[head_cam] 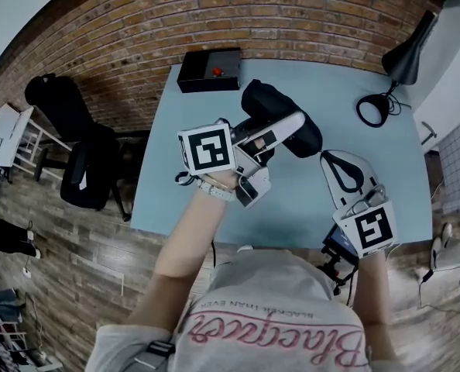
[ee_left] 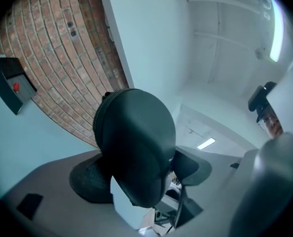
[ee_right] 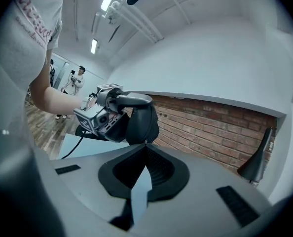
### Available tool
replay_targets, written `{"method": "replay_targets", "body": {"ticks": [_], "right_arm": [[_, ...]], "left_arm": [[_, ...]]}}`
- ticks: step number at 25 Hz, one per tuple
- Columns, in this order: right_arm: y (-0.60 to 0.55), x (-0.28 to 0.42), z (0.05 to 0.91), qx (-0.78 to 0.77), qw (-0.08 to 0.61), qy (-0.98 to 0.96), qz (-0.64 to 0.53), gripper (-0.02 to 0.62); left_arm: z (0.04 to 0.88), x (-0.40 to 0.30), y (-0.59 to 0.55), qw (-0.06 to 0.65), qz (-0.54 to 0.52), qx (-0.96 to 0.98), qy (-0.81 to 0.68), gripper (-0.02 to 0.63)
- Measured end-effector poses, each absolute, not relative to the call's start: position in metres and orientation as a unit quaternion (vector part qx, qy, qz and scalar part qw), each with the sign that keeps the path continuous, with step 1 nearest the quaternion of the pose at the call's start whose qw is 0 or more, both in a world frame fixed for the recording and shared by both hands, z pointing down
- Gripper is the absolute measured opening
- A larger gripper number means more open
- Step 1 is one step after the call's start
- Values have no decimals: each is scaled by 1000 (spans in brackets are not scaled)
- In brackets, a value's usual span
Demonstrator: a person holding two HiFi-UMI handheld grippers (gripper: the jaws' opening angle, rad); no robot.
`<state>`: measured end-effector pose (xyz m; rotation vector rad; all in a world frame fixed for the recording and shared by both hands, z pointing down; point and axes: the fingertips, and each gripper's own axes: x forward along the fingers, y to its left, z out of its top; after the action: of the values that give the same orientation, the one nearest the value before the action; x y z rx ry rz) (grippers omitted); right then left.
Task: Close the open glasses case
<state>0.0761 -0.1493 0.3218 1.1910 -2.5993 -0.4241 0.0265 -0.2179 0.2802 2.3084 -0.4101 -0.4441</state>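
Note:
The black glasses case (head_cam: pixel 280 115) rests on the light blue table (head_cam: pixel 214 200) near its middle. Its halves look together, with a zip seam along one edge. My left gripper (head_cam: pixel 290 127) reaches over it from the left. In the left gripper view the case (ee_left: pixel 134 147) fills the space between the fingers (ee_left: pixel 90 181), and the left gripper (ee_left: pixel 141 179) stands open around it. My right gripper (head_cam: pixel 334 161) hovers to the right of the case, shut and empty. The right gripper view shows the right gripper (ee_right: pixel 146 144) with tips meeting, and beyond them the case (ee_right: pixel 142 120) and left gripper (ee_right: pixel 112 107).
A black box with a red button (head_cam: pixel 209 70) sits at the table's far left corner. A black desk lamp (head_cam: pixel 404 60) stands at the far right, its cord coiled beside it. A black office chair (head_cam: pixel 83 153) is left of the table. A brick wall lies behind.

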Motion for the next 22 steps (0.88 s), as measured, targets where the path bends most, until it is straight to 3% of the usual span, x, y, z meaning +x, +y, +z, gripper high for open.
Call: {"method": "replay_targets", "body": {"ticks": [11,14,18,22], "right_arm": [[-153,101,296,413,46,-905,-92,18],[-147,99,287,384,5,-921,-63,18],[-149,95,291,387,25,-919,-71,18],[-145,87,299,367,35,-928,-61,18]], "left_arm": [[305,50,-178,226,-25,967,-115,356],[301,51,-179,241,-60,963,-106,356],[308,52,-181,279,-81,952,-96,356],[329,55,-170,173,-24,978,-114,362]]}}
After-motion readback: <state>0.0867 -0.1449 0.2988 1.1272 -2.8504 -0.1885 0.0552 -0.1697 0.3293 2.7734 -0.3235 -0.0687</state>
